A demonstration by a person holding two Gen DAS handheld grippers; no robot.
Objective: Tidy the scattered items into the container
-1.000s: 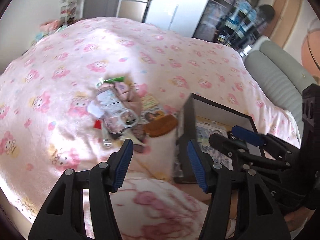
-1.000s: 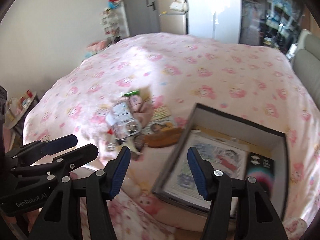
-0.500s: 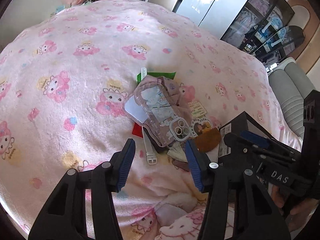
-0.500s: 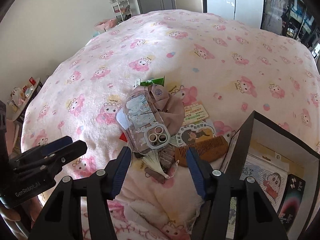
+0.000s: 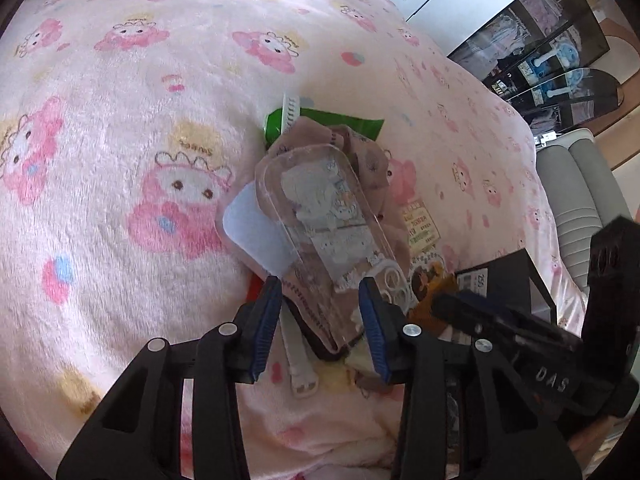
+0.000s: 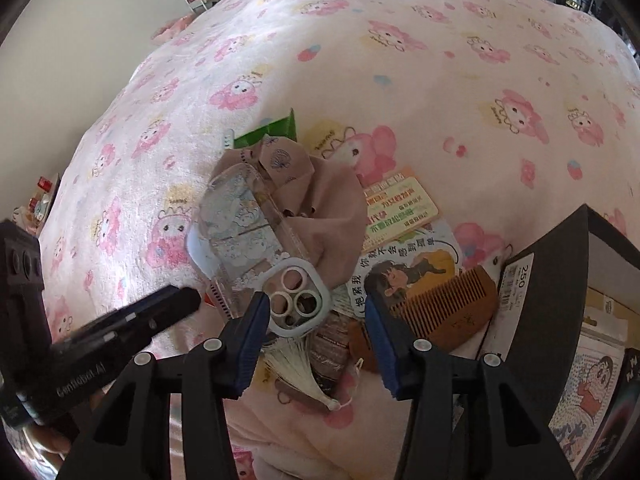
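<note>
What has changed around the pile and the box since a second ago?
Both tongs have dropped toward the pile and are closing. The left tongs now straddle the clear phone case, not visibly gripping it; the right tongs hang over the case's camera end and the wooden comb, holding nothing. The pile and the black box lie as before.

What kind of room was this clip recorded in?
Most likely a bedroom at home: a bed covered by a pink cartoon-print blanket, a grey padded headboard at its side, and a glass display cabinet beyond.
</note>
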